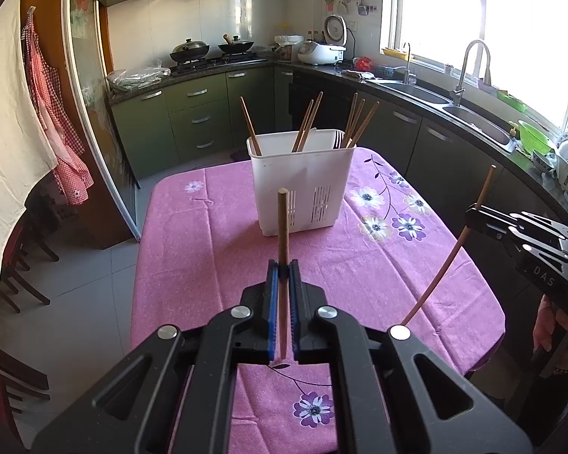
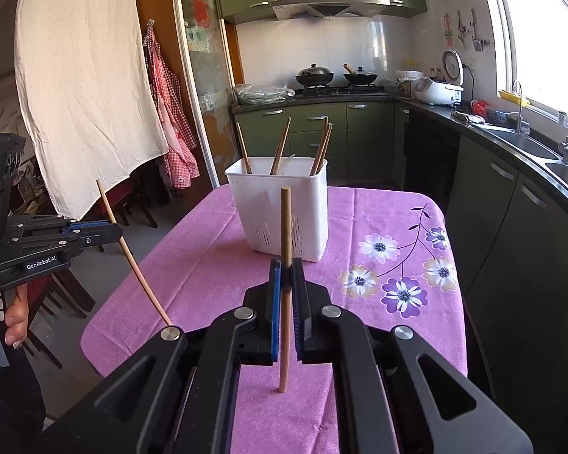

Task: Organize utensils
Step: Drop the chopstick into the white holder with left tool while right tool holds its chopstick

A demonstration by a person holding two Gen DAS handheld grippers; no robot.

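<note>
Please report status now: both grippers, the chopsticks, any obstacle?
Left gripper, right gripper: each shut on one wooden chopstick. White plastic utensil basket ahead. Path clear.

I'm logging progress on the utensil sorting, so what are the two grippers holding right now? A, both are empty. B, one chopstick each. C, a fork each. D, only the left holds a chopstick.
B: the left gripper is clamped on a chopstick, and the right gripper on another chopstick.
</note>
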